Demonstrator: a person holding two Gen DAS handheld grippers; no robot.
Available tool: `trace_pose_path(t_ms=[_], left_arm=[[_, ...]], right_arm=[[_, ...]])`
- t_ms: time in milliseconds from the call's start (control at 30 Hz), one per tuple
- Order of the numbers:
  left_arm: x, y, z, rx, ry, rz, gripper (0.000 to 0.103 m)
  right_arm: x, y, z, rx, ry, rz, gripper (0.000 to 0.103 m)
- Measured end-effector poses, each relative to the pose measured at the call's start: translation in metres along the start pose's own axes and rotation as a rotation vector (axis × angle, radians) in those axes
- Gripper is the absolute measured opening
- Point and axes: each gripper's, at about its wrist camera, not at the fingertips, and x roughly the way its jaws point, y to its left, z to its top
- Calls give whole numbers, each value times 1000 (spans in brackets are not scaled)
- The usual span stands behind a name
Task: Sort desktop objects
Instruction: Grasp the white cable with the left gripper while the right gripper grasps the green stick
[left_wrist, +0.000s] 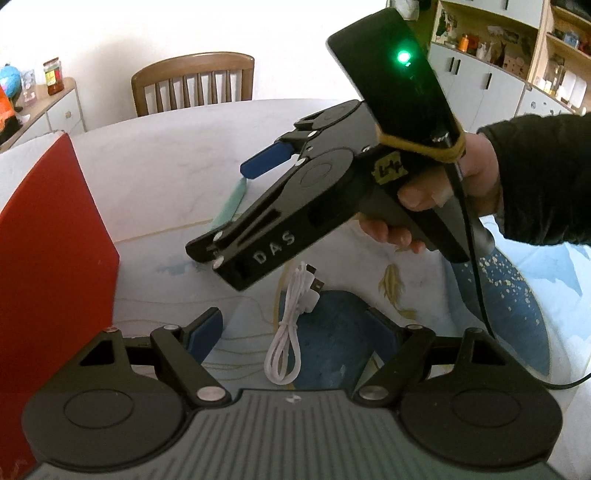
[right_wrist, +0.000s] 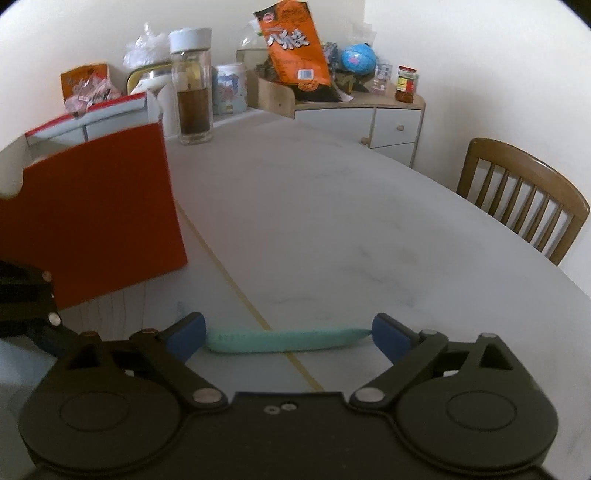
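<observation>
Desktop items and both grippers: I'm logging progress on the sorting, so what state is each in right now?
Left gripper: open, over the cable, holding nothing.
Right gripper: open, pads at either end of the pen, apparently not pressing it.
White USB cable: bundled, lying on the table.
Teal pen: lying flat, crosswise.
Red box: standing, top open.
Glass bottle: upright, capped.

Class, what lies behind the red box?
Right wrist view: behind the red box stand a bottle, snack bags and a cupboard. The box hides whatever is directly behind it.
</observation>
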Motion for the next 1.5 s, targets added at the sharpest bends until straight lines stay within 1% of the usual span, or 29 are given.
trace_pose_path(t_ms=[67,133,233,300,333,367,400,433,467,500,600,667,733,833,1100,1233,1367,1433,1500], left_arm=[[0,-2,0,10,-2,8,83],[0,-4,-1,24,-7,26,77],[0,-4,0,27,-10,27,75],[0,-4,1,34,-14,37,66],[0,-5,1,39,-17,47,58],[-1,-4,1,43,-20,53,53],[-1,-4,1,44,-21,51,51],[-1,-4,1,49,-21,50,44],[-1,-4,2,59,-22,48,40],[-2,-6,2,73,-22,42,33],[-3,-9,2,89,-16,27,26],[-2,-7,4,77,-17,22,16],[-1,-2,6,53,-14,20,10],[-1,5,7,13,-8,2,10],[-8,6,10,-41,4,-15,9],[-19,4,14,-36,-11,-13,9],[-32,0,11,-30,-23,-9,7],[-38,-1,10,-34,-28,-8,4],[-47,-5,9,-37,-34,-10,4]], right_arm=[[0,1,-1,-10,-13,6,98],[0,1,-1,-7,-17,9,98],[0,0,-2,-8,-26,13,98],[0,-1,-2,-8,-27,19,98],[0,-2,-2,-7,-27,22,98],[0,-2,-2,-9,-27,23,98],[0,-2,-2,-10,-27,23,98],[0,-2,-2,-11,-27,24,98],[-1,-2,-2,-12,-27,24,98],[-1,-1,-2,-14,-29,23,98],[-2,0,-3,-20,-33,20,97],[-3,0,-4,-23,-30,24,97],[-4,0,-4,-23,-24,26,97],[-9,-1,-4,-16,-27,20,97],[-31,-5,-1,5,-34,-2,97],[-49,-4,1,11,-44,-12,97],[-70,0,3,6,-56,-25,97],[-80,1,4,8,-60,-32,97],[-91,3,3,9,-67,-41,97]])
